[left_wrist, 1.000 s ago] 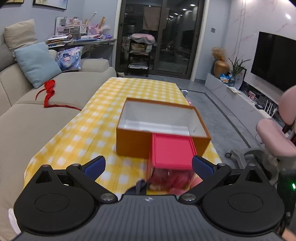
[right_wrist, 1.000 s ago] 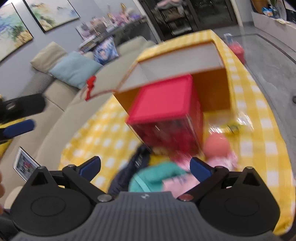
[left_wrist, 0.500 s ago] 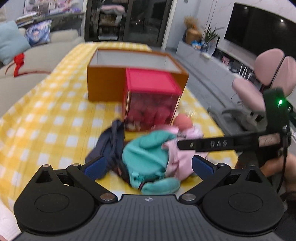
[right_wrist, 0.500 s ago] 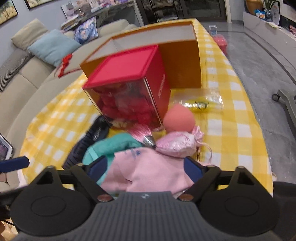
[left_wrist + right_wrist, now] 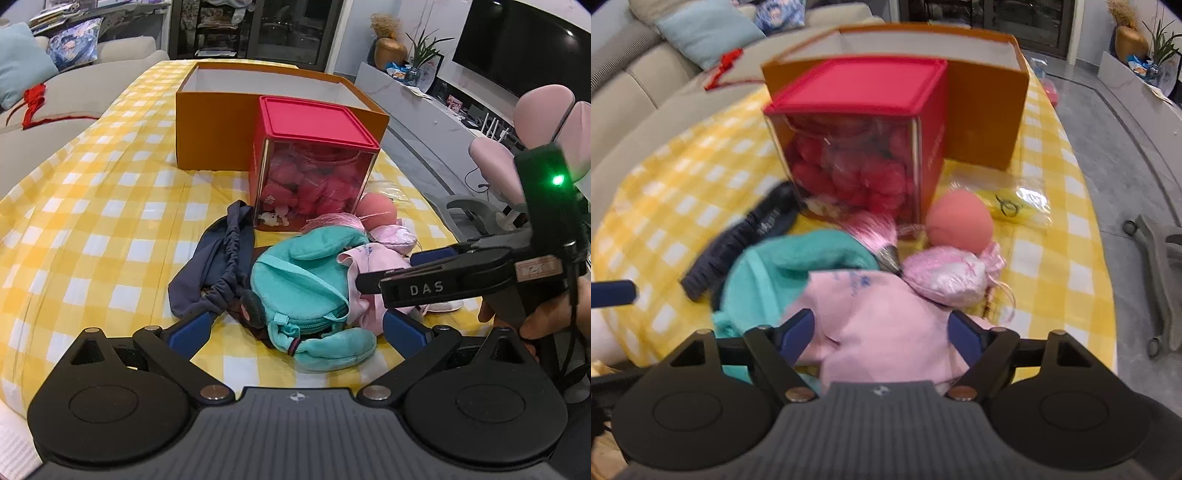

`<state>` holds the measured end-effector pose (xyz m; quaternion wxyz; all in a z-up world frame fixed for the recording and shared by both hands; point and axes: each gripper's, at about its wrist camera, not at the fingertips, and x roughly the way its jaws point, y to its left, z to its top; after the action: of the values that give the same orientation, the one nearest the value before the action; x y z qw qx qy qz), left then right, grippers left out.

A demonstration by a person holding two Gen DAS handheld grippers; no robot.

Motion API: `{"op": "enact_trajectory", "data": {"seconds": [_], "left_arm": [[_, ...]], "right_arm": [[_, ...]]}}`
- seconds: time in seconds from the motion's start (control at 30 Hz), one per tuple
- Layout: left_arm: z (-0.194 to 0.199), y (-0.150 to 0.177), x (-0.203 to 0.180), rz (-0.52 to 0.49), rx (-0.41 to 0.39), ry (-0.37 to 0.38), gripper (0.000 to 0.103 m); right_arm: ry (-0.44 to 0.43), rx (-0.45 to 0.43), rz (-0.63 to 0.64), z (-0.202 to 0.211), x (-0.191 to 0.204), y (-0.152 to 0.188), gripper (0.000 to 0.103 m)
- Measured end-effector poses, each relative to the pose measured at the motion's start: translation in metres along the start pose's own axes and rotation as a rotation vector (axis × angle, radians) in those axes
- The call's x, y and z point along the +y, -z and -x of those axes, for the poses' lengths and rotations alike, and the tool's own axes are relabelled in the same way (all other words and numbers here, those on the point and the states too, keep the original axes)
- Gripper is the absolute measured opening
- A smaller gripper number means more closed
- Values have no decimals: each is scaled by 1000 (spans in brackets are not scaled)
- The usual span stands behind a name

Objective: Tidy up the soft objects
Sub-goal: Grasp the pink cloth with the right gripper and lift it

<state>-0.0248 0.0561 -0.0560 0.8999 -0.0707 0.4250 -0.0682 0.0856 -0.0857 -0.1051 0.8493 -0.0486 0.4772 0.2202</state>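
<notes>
Pink cloth (image 5: pixel 886 332) btwn R gripper (image 5: pixel 882 328) fingers, apart | L gripper (image 5: pixel 295 326) apart over teal pouch (image 5: pixel 299 284)

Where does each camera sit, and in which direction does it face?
Left wrist: on the left hand-held gripper, facing along the table toward the teal pouch and orange box; the right hand-held gripper and holding hand show.
Right wrist: on the right hand-held gripper, facing the pink cloth; its fingers straddle it.
Shared: pouch, cloth, red-lidded box, orange box.

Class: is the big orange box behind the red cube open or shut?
Open. The orange box has no lid on; its pale inner walls show from above, behind the red-lidded cube.
</notes>
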Motion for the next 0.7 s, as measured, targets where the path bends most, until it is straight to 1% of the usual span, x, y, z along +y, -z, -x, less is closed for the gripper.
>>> {"op": "enact_trajectory", "data": {"seconds": [0.03, 0.07, 0.1, 0.13, 0.2, 0.23, 0.3, 0.37, 0.4, 0.5, 0.57, 0.7], "left_arm": [[-1, 0, 1, 6, 2, 4, 103], [-1, 0, 2, 12, 5, 7, 103], [-1, 0, 3, 18, 7, 8, 103], [-1, 0, 3, 20, 7, 7, 103], [-2, -1, 3, 17, 6, 2, 103], [-1, 0, 3, 15, 7, -2, 103], [-2, 0, 3, 13, 8, -16, 103], [-2, 1, 3, 8, 10, -22, 103], [-3, 1, 3, 6, 14, -26, 103], [-4, 2, 3, 5, 22, -34, 103], [-5, 2, 3, 3, 25, -38, 103], [-6, 2, 4, 10, 30, -39, 103]], "right_arm": [[14, 14, 1, -4, -1, 0, 67], [18, 19, -6, -6, -2, 1, 58], [31, 15, -19, -6, -5, 1, 51], [45, 12, -26, -4, -7, 0, 49], [33, 5, -59, -1, -12, -2, 37], [29, -1, -69, 1, -14, -2, 33], [26, -12, -58, 8, -14, -4, 19], [35, -23, -37, 15, -11, -7, 13], [36, -27, -33, 19, -11, -8, 7], [7, -34, -60, 28, -18, -12, 1], [-24, -43, -93, 33, -24, -14, 0], [-119, -98, -222, 47, -45, -17, 0]]}}
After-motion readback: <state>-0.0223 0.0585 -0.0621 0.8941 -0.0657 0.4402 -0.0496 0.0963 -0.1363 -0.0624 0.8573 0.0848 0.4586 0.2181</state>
